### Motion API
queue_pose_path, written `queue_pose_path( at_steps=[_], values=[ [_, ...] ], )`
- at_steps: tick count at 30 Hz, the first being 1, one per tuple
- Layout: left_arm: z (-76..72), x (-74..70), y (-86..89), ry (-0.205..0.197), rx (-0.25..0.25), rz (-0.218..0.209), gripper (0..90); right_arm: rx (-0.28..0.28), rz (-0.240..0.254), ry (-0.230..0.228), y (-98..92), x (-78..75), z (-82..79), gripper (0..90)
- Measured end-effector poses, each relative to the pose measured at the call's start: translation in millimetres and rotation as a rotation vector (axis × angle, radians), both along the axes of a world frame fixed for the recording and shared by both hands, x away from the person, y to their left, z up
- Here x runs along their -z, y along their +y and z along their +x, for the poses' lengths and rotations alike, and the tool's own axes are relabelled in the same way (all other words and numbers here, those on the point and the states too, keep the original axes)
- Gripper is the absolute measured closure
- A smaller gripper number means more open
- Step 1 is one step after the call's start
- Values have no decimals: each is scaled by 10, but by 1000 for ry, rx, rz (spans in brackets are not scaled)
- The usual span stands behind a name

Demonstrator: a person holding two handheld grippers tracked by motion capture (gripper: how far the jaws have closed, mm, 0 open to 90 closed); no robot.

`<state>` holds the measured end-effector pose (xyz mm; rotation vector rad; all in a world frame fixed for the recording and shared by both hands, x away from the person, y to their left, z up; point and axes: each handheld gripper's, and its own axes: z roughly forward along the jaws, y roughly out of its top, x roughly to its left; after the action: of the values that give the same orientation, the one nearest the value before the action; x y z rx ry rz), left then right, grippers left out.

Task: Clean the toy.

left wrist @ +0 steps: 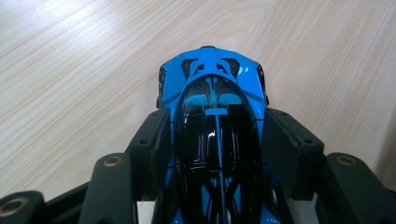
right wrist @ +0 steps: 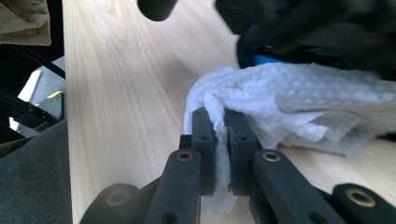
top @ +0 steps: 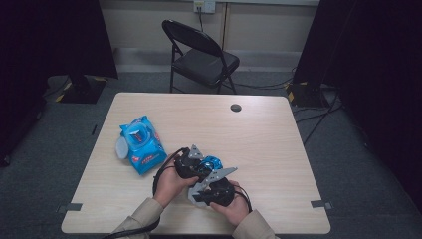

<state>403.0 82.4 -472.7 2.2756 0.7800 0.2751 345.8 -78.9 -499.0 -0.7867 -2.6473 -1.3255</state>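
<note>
Left gripper (left wrist: 215, 140) clamped across blue toy car (left wrist: 215, 107) above tabletop (left wrist: 70, 70); right gripper (right wrist: 219, 135) pinching white wipe (right wrist: 289, 98) against car's side; wipes pack (top: 142, 144) lying to the left.

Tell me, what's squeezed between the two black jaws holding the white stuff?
A crumpled white wipe, pinched in the right hand-held gripper; the right gripper view shows it, reaching up to the blue toy car.

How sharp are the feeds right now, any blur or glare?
High view: dim, dark curtains at the edges. Left gripper view: sharp, light streaks on the toy car roof. Right gripper view: wipe sharp by the right tool, top blurred.
</note>
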Motion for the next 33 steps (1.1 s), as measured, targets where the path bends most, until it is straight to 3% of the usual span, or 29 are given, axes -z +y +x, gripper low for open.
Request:
queue_pose_path(
  at_steps=[4, 10, 17, 25, 33],
  values=[
    [-4, 0, -4, -4, 1, 3, 433, 43, -2, -19, -177, -59, 49, 850],
    [-4, -2, -7, -6, 0, 6, 434, 151, -7, -46, -511, -181, 160, 851],
    [-5, -3, -8, -8, 0, 7, 433, 282, 24, -66, -813, -273, 304, 851],
    [-7, -6, -9, -4, 0, 10, 433, 376, -4, -65, -970, -173, 456, 850],
    [-7, -6, -16, -5, 1, 11, 433, 417, -46, -68, -967, -67, 536, 850]
  ],
)
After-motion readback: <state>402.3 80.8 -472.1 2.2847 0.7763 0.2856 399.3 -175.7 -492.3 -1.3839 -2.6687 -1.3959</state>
